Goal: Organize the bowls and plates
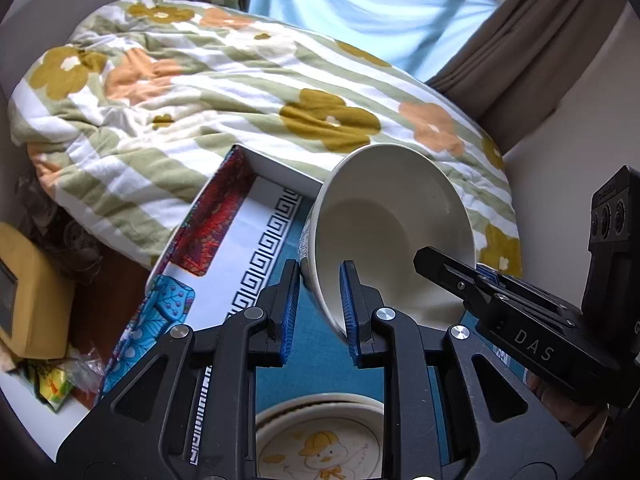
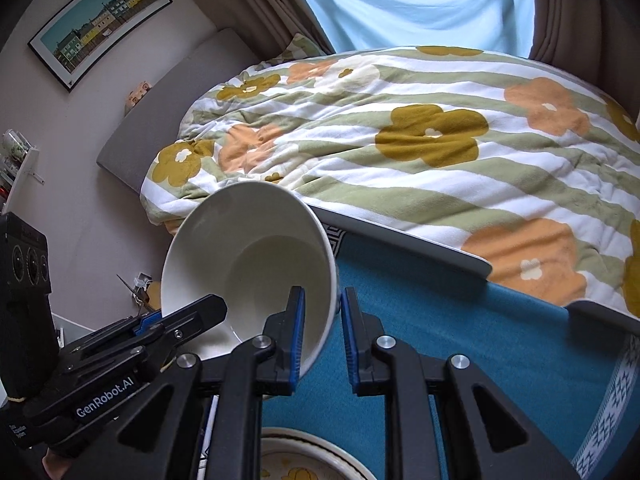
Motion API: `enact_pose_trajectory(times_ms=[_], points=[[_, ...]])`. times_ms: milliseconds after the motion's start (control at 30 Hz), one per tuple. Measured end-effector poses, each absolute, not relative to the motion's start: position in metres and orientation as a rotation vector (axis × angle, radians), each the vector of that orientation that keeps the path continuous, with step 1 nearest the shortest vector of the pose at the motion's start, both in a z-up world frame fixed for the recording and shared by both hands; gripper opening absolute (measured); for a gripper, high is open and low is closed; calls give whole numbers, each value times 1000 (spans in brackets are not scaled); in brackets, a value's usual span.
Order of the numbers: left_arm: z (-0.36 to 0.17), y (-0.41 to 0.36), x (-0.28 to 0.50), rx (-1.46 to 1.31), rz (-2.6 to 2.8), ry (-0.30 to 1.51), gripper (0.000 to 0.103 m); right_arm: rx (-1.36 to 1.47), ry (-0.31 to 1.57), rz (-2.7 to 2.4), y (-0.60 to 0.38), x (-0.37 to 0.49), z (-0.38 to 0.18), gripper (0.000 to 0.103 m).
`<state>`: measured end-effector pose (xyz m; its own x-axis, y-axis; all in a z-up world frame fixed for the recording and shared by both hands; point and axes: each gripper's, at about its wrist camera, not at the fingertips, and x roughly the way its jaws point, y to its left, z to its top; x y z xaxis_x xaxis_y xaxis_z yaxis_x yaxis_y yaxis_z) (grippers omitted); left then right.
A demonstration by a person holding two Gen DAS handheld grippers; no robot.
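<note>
A cream bowl [image 1: 384, 216] is held tilted, its mouth toward both cameras, above a teal tablecloth [image 1: 320, 352]. My left gripper [image 1: 319, 312] straddles the bowl's left rim, one finger inside and one outside, and grips the wall. My right gripper [image 2: 322, 336] straddles the bowl's [image 2: 248, 264] right rim the same way; it shows in the left wrist view [image 1: 452, 268]. The left gripper shows in the right wrist view [image 2: 192, 312]. A plate with a yellow duck drawing [image 1: 320, 444] lies below the grippers, also in the right wrist view [image 2: 304, 460].
A bed with a flower-print striped duvet [image 1: 240, 80] lies just beyond the table's far edge [image 2: 400, 236]. A colourful patterned box [image 1: 216, 236] stands at the table's left. A yellow object [image 1: 28, 292] sits lower left. Curtains [image 2: 400, 0] hang behind.
</note>
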<state>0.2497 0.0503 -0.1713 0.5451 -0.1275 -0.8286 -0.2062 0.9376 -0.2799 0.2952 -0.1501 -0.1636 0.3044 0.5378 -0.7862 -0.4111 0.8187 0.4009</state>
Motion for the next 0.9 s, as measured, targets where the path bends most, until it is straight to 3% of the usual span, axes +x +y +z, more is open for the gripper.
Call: enact_pose_trajectory(times_ms=[467,900], points=[[-132,-124,146,-276,-114,962,18,206,1004,484,-314,176,-113,17],[-177,-251,95,-281,-209,1104,18,226,1084,358,-441,102,-140,17]])
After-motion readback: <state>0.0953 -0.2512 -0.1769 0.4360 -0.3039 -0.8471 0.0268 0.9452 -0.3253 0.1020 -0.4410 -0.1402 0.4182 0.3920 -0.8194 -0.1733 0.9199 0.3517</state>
